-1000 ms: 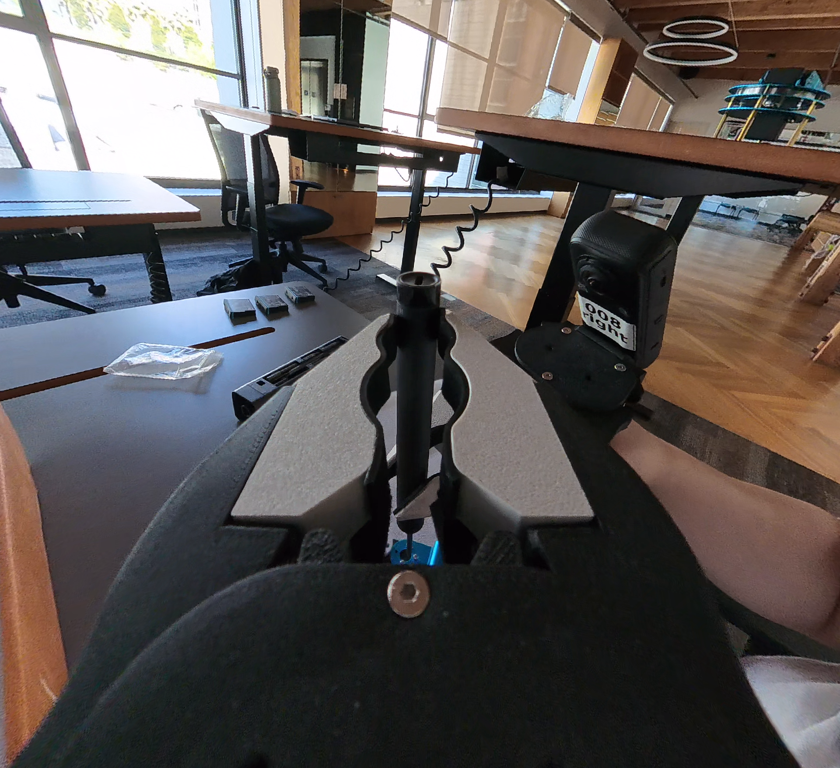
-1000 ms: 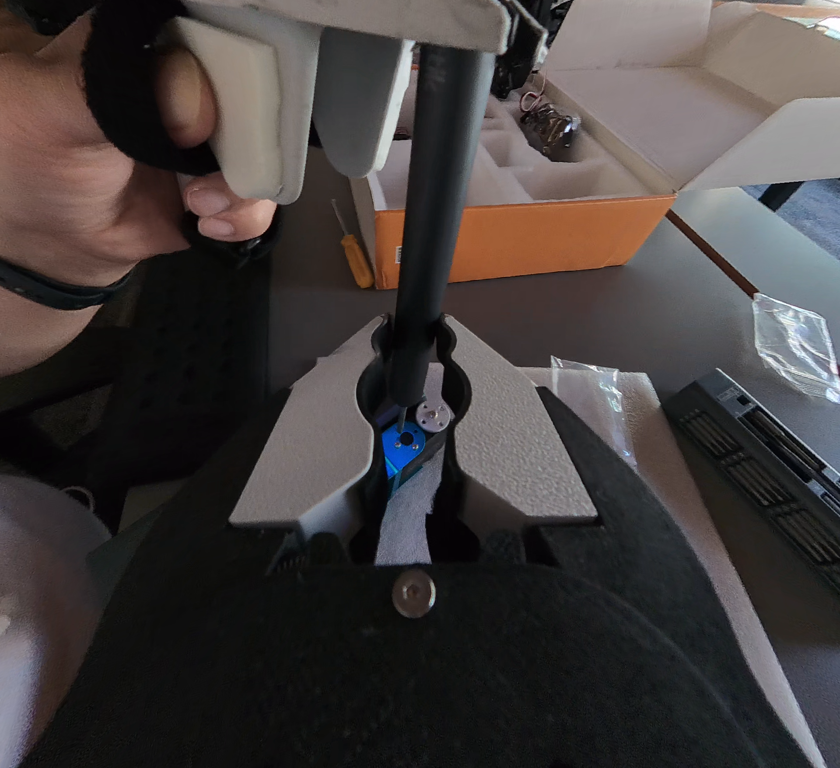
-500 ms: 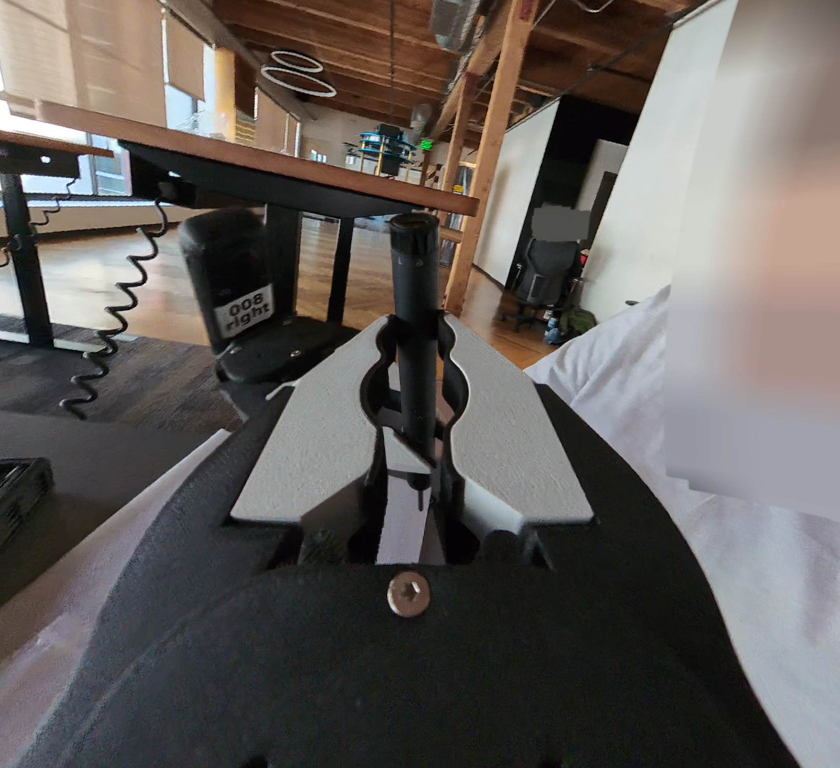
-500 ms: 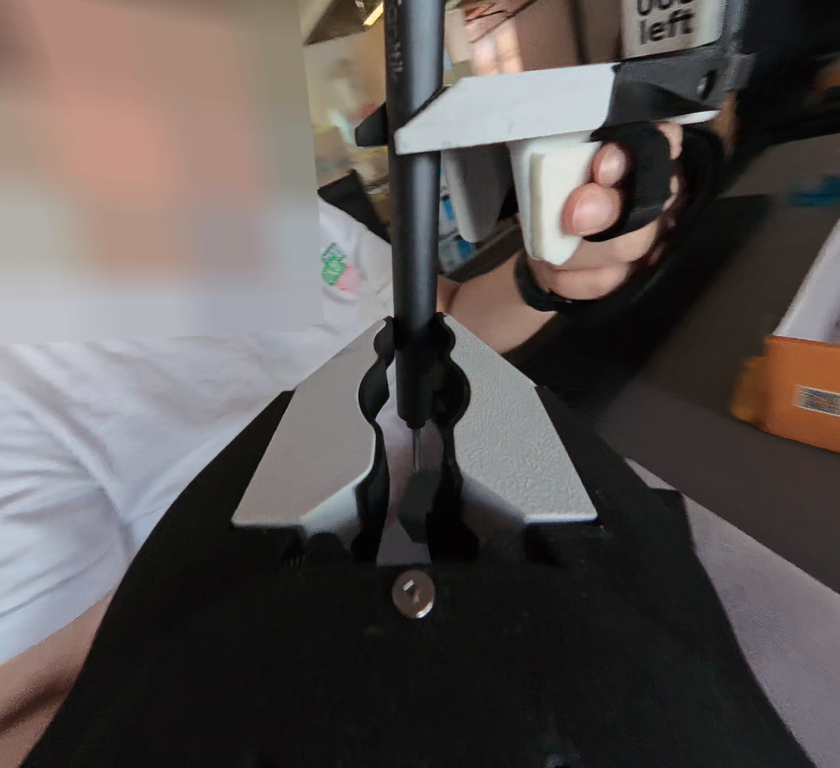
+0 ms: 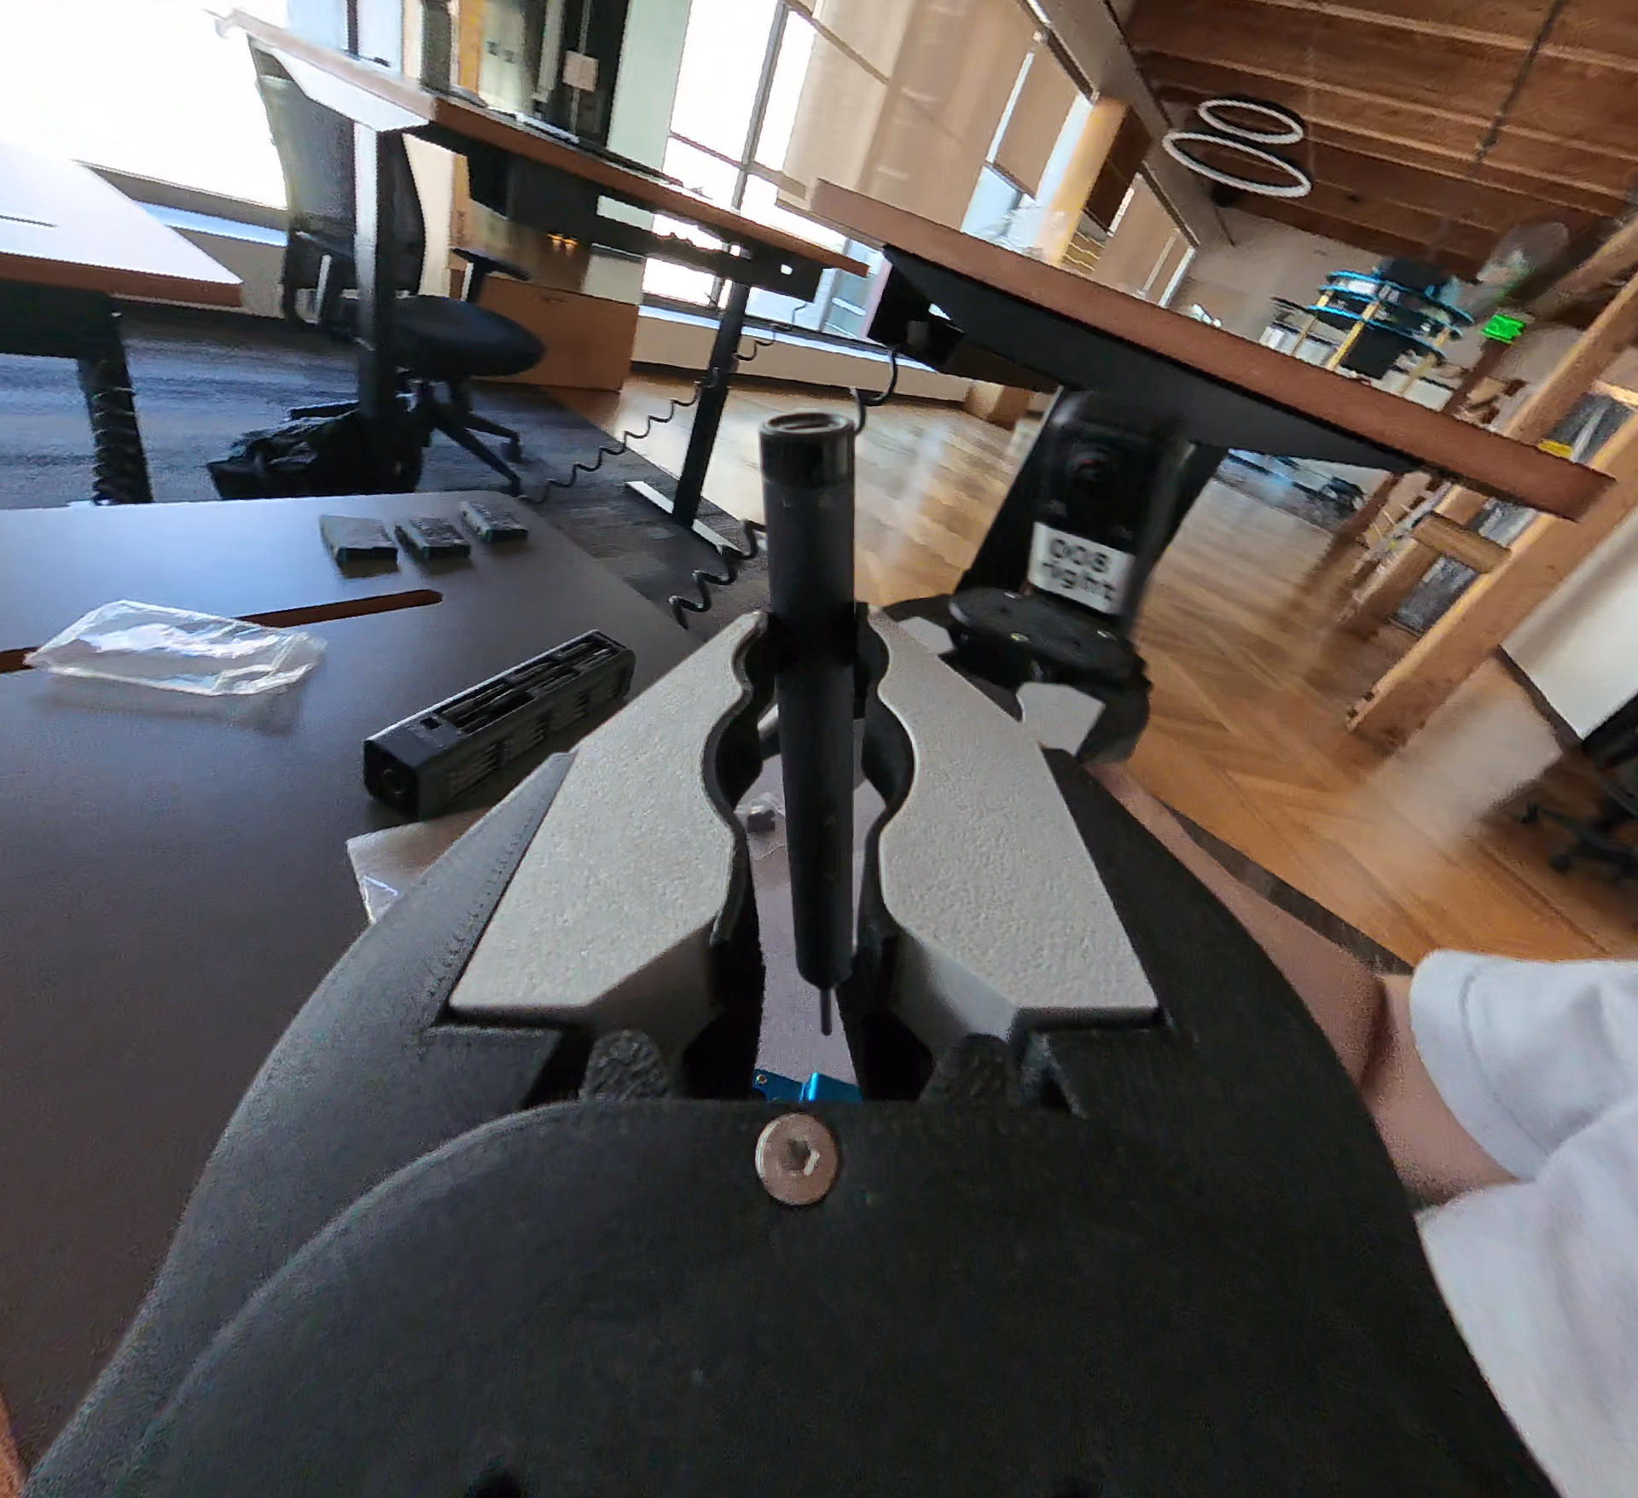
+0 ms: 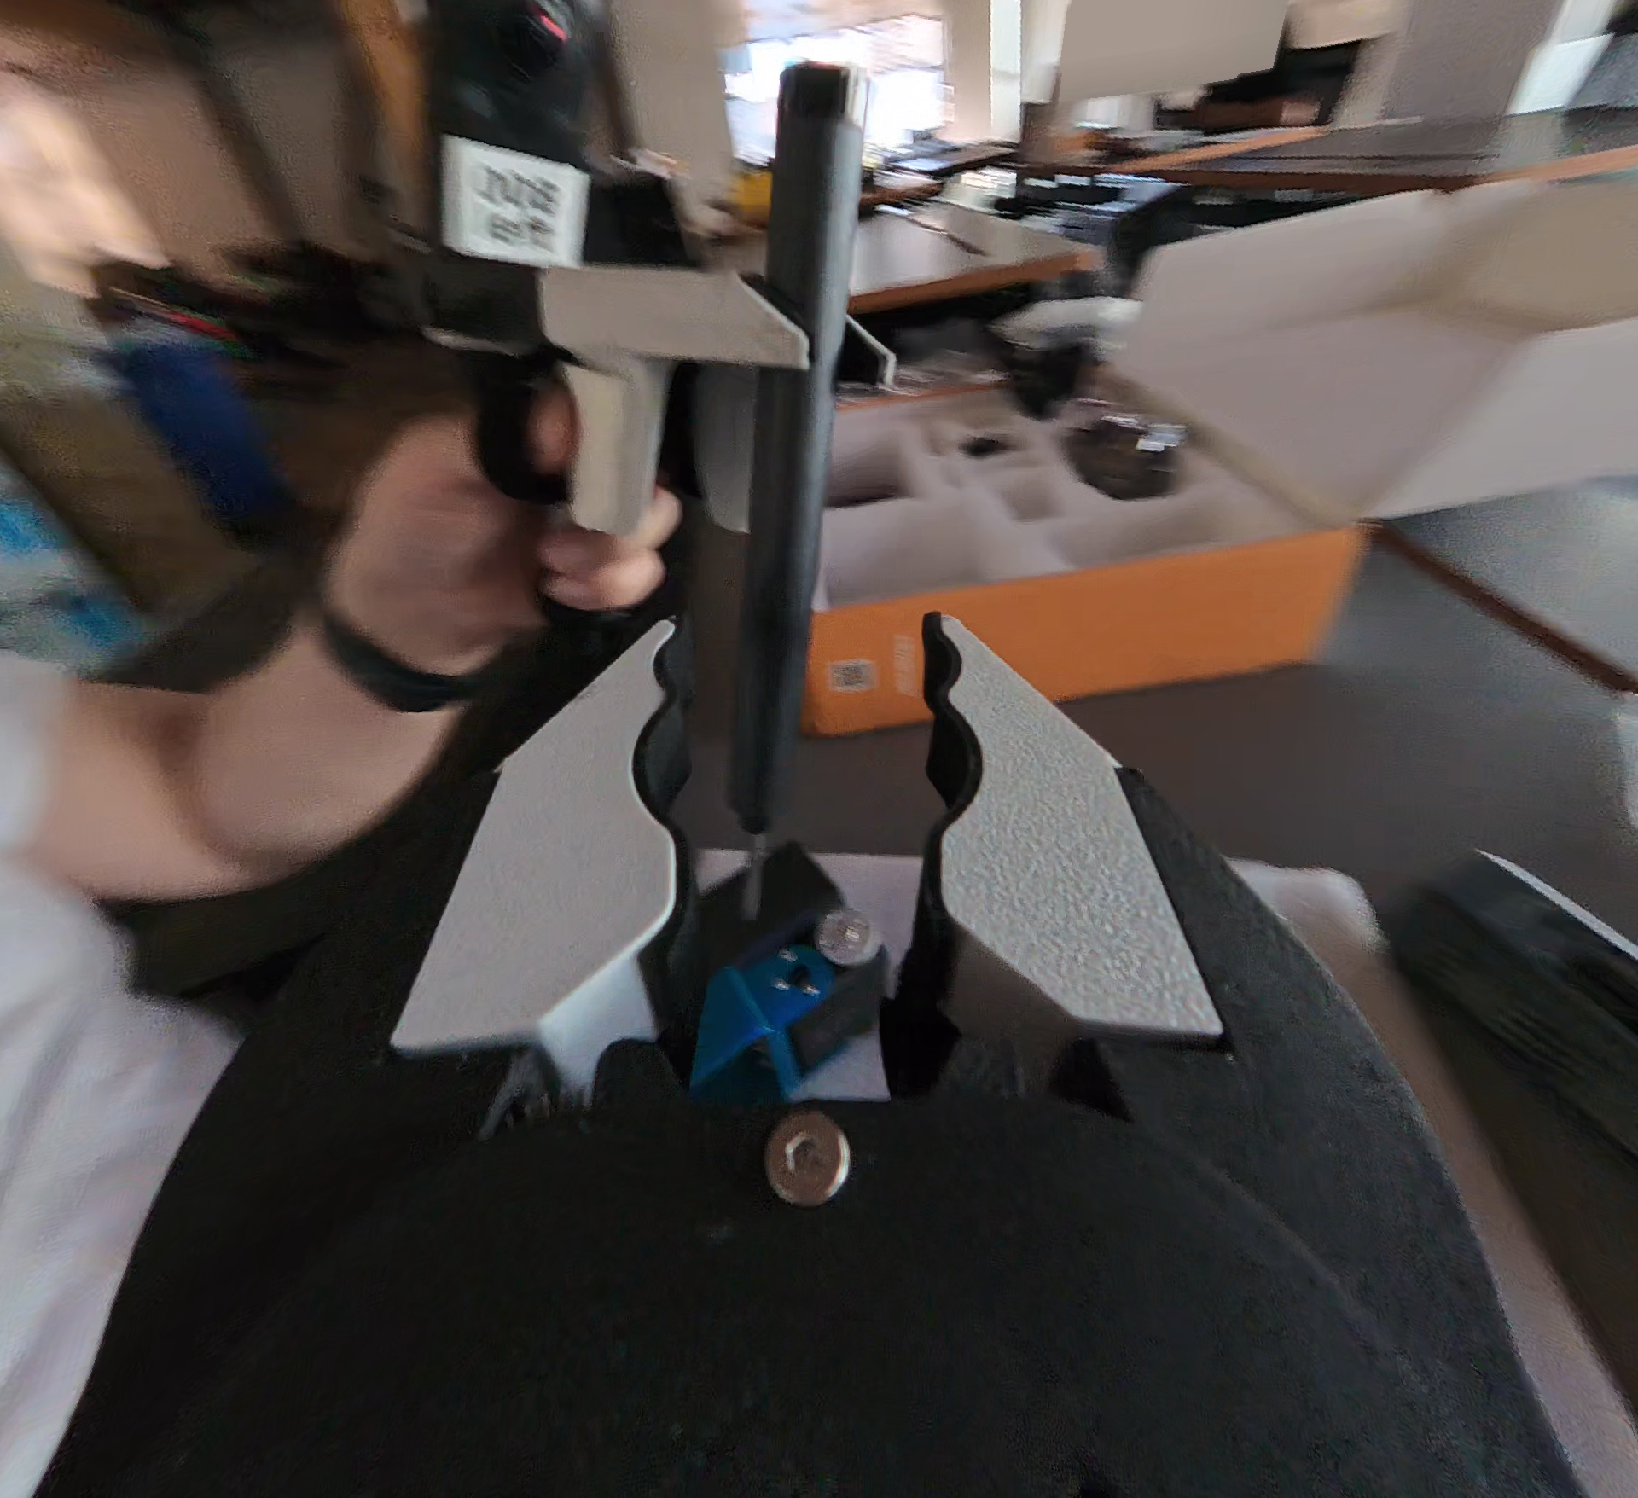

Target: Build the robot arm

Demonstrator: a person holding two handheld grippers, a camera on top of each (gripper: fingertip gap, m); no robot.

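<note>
My left gripper [image 5: 811,640] is shut on a dark grey pen-shaped screwdriver [image 5: 811,764] and holds it upright, bit down. In the right wrist view the left gripper [image 6: 824,352] grips the screwdriver [image 6: 789,480] near its upper half. My right gripper [image 6: 798,631] is open, one finger on each side of the screwdriver's lower end. A small blue and black part [image 6: 771,1003] with a silver disc [image 6: 846,937] lies on a white pad between the right fingers, near their base. The bit tip is at the part's black piece; I cannot tell whether it touches. A sliver of the blue part [image 5: 807,1088] shows below the left gripper.
An open orange box with a white foam insert [image 6: 1064,622] stands behind the grippers. A black slotted bar [image 5: 505,729], a clear plastic bag [image 5: 177,649] and three small dark blocks [image 5: 425,538] lie on the dark table [image 5: 177,879]. Desks and an office chair [image 5: 417,321] stand beyond. Across from one pair of fingers to the other is roughly 6 cm.
My right gripper has opened. Both views have swung away from the person and back to the table. The left gripper still holds the screwdriver.
</note>
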